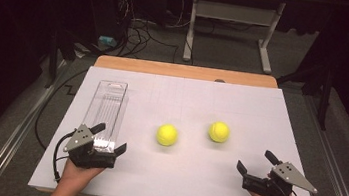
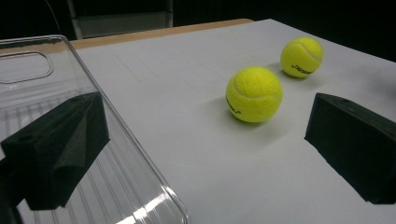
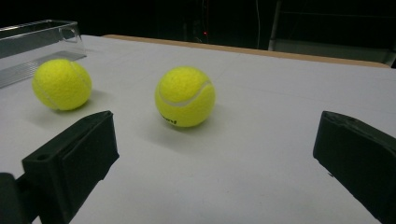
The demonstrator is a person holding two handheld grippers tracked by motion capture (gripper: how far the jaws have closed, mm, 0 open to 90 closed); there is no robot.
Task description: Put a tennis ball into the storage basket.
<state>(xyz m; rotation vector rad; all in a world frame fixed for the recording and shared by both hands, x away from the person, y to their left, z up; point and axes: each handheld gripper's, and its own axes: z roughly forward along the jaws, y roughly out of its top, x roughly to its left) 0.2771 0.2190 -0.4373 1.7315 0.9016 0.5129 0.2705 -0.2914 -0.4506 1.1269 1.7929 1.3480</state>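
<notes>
High view shows your left gripper and right gripper both spread wide and empty. Two tennis balls lie free: the nearer ball at one o'clock from the left gripper, the other ball at eleven o'clock from the right. To grasp well, I judge you should center the jaws around a ball before closing, and the clear plastic tray seems the likely goal.

A white rectangular sheet covers the light wooden tabletop, whose far edge shows as a bare strip. Beyond it stands the white metal leg frame of another desk on grey carpet. Black cables lie tangled at the far left — 1 small teal object sits among them.
</notes>
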